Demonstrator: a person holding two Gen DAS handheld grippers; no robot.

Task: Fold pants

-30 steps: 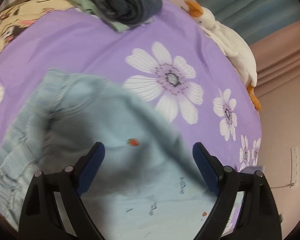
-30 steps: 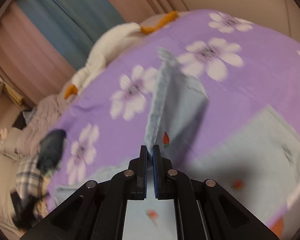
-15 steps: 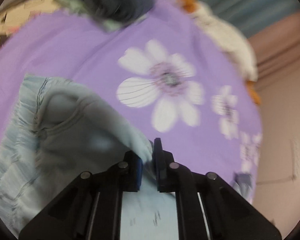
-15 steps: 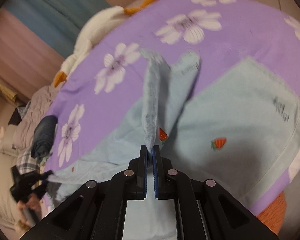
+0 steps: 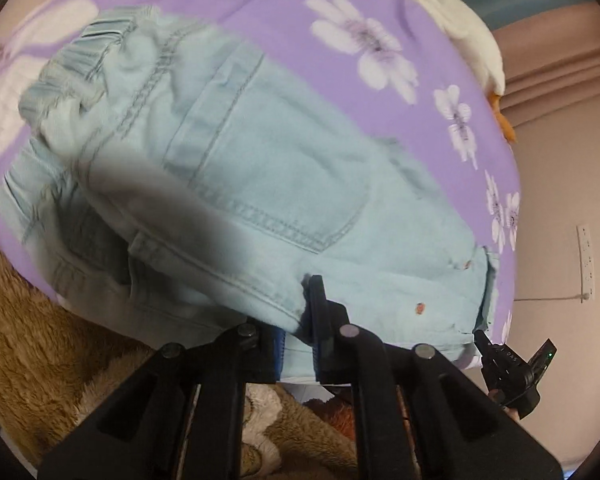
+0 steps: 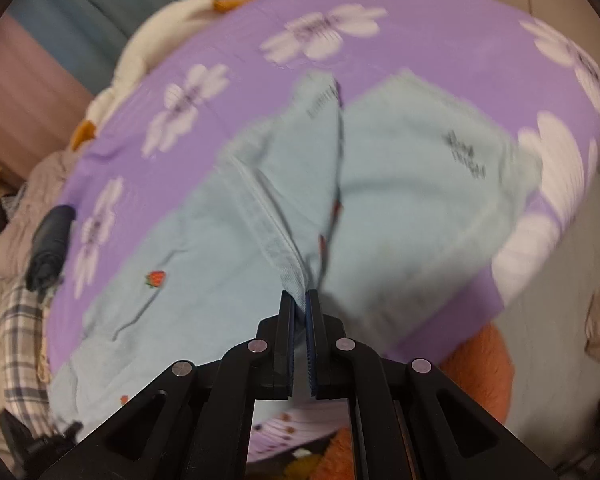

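Since 1 second ago, left gripper (image 5: pixel 298 322) and right gripper (image 6: pixel 300 308) jaws clench pants (image 5: pixel 268 168).

The left gripper (image 5: pixel 300 316) has clamped the pants (image 5: pixel 268 168) and, alongside the right gripper (image 6: pixel 300 304), drawn them toward the bed's (image 5: pixel 284 12) near edge.

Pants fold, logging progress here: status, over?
Left gripper shut on pants edge. Right gripper shut on pants fold. Pants half-folded on purple bedspread. Nothing in the way.
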